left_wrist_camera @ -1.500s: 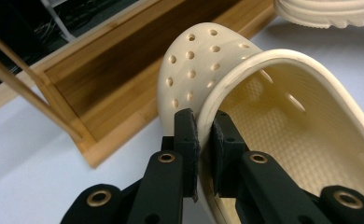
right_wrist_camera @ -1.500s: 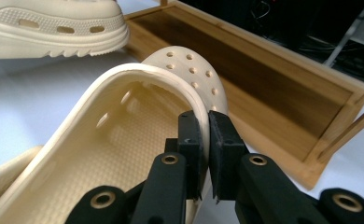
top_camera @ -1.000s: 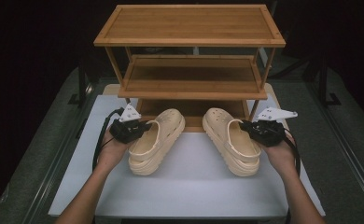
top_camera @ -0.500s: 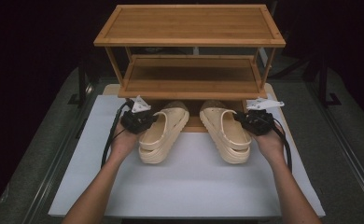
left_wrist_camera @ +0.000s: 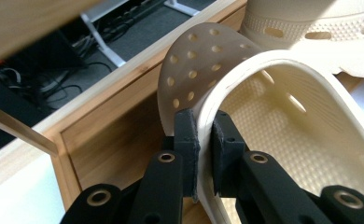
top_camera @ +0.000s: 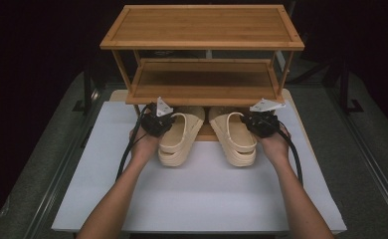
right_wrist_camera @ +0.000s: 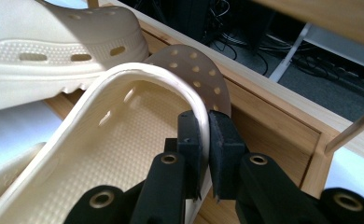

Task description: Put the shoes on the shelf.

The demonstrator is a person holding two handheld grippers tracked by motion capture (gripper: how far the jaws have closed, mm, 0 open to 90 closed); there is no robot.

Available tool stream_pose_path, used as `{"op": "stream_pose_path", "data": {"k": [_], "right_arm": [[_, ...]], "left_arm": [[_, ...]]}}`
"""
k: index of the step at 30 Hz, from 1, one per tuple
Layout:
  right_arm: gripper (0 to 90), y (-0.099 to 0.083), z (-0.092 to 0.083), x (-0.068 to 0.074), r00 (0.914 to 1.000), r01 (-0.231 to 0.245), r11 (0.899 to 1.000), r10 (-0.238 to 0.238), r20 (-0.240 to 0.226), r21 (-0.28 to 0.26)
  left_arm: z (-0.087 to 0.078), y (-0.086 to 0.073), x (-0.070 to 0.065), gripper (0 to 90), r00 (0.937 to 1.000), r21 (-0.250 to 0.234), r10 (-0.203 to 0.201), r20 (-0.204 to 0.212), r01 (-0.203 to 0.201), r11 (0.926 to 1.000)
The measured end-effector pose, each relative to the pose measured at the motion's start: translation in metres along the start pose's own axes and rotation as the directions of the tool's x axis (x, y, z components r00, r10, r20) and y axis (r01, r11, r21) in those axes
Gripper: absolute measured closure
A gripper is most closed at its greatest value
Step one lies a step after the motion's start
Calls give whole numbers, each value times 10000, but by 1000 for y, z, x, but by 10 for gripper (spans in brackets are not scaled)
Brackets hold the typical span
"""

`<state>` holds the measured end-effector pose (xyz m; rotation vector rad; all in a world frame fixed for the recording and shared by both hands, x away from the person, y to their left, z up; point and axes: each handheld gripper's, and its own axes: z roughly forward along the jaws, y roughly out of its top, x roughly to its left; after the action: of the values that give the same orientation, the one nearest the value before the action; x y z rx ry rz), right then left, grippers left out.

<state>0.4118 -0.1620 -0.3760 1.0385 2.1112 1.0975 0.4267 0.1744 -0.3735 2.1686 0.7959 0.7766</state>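
Two cream perforated clogs lie side by side, toes pushed onto the bottom board of a bamboo shoe rack (top_camera: 202, 27). My left gripper (top_camera: 163, 121) is shut on the outer side wall of the left clog (top_camera: 179, 137); the left gripper view shows its pads (left_wrist_camera: 188, 135) pinching that rim (left_wrist_camera: 245, 70). On the right clog (top_camera: 234, 134), my right gripper (top_camera: 258, 123) is shut the same way. In the right gripper view, its pads (right_wrist_camera: 221, 135) squeeze the clog's rim (right_wrist_camera: 138, 72), and the left clog (right_wrist_camera: 54, 42) lies beyond.
The rack has a top shelf, a middle shelf (top_camera: 202, 82) and a low bottom board (left_wrist_camera: 124, 116), and stands at the far end of a white table (top_camera: 197, 194). Dark floor and metal rails (top_camera: 371, 154) flank the table. Cables lie on the floor behind the rack (right_wrist_camera: 245, 42).
Both grippers have carried the clogs forward from the open table, so the toes now sit under the rack's middle shelf. The clogs have turned straighter and closer together.
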Motion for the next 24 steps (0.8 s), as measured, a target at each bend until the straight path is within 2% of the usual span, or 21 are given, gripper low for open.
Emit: {"op": "stream_pose_path", "data": {"k": [8,14,18,24], "right_arm": [[836,-1,10,5,9998,99,9999,-100,181,38],[836,-2,17,8,9993,155,9999,-156,340,39],[826,-2,21,11,9994,88,10000,-88,330,-7],[771,-3,25,17,9996,283,9996,-284,85,78]], "left_arm": [[13,0,-6,825,9995,134,132,-299,-128,9998],[17,1,-11,820,9988,172,164,-456,-156,9997],[19,2,-12,799,9992,116,222,-319,-218,9997],[19,3,-14,759,9998,78,181,-89,-180,9998]]}}
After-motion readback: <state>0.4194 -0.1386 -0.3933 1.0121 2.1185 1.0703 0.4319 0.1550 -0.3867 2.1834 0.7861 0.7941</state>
